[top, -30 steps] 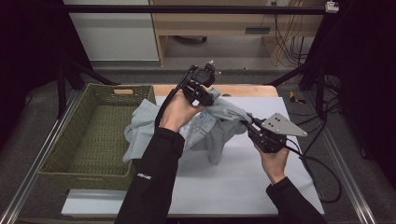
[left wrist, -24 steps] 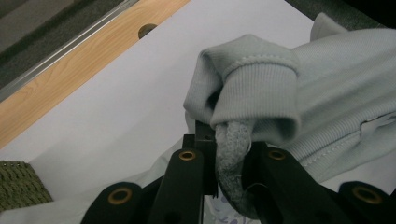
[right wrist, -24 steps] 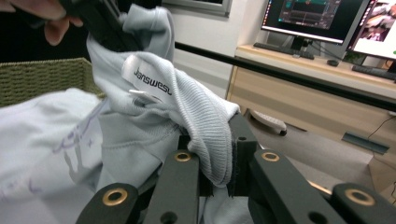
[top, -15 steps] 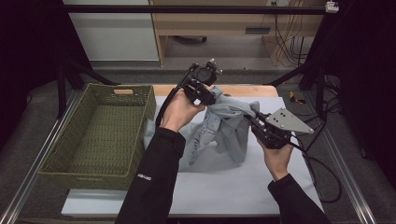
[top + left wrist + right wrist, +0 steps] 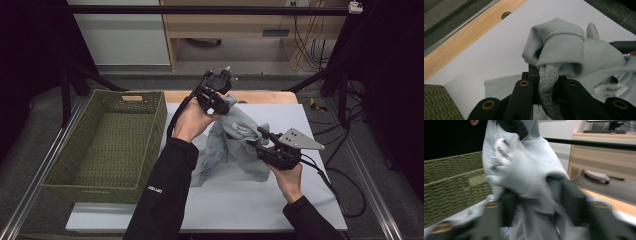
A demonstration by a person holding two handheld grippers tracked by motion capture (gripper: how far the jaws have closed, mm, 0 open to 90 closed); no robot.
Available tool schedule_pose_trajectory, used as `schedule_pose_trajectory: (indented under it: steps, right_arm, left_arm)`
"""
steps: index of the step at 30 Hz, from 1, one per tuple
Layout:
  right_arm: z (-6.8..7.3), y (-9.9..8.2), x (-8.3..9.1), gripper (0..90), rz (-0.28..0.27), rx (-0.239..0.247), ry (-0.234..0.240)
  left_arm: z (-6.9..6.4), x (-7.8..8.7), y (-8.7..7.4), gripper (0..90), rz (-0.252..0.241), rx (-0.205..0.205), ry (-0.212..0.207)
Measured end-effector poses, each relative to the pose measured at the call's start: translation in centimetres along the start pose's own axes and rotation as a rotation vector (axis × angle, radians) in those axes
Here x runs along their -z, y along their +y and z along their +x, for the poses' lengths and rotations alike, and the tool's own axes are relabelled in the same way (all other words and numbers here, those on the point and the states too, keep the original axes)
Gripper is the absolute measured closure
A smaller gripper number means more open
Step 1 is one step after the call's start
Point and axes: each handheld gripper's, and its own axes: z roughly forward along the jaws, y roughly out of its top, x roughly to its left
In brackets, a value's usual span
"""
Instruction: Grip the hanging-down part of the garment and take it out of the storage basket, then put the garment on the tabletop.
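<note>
A light grey sweatshirt [image 5: 235,135] hangs bunched over the white table top [image 5: 240,205]. My left gripper [image 5: 223,102] is raised near the table's far edge. In the left gripper view it [image 5: 546,77] is shut on a strip of the sweatshirt [image 5: 564,50] just below its ribbed hem. My right gripper [image 5: 260,142] sits lower, at the garment's right side. Its jaws have just been opening. In the blurred right gripper view they [image 5: 540,195] stand apart, with folds of the sweatshirt [image 5: 524,165] lying loose between them. A white label shows on the cloth.
A green woven basket [image 5: 150,130] stands on the left of the table, close to the hanging cloth, and shows again as basket [image 5: 449,182] and basket [image 5: 439,102]. A wooden strip [image 5: 260,96] runs along the far table edge. The right gripper's cable [image 5: 340,185] trails off the right side.
The sweatshirt, spread wide between the grippers a second ago, now hangs narrow and bunched below the left gripper. The right gripper rose a little, then sank, and its jaws have spread.
</note>
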Motion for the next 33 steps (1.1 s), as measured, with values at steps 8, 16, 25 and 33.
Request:
schedule_pose_trajectory:
  steps: [8,16,25,33]
  right_arm:
    - [-0.6,-0.7,2.2,3.5,-0.036,-0.033,0.011]
    - [-1.4,-2.7,4.2,0.8,-0.035,-0.037,-0.041]
    - [-2.1,-4.2,5.2,0.5,-0.017,-0.043,-0.075]
    - [-2.3,-5.5,5.3,0.5,-0.014,-0.017,-0.084]
  left_arm:
    - [0.1,-0.7,-0.2,82.4,0.007,-0.015,-0.006]
    - [0.2,-0.8,-0.9,82.4,0.003,-0.029,-0.018]
    - [0.7,-1.6,-2.1,82.4,-0.006,-0.008,-0.024]
    - [0.5,-2.9,-3.9,82.2,-0.023,-0.030,-0.038]
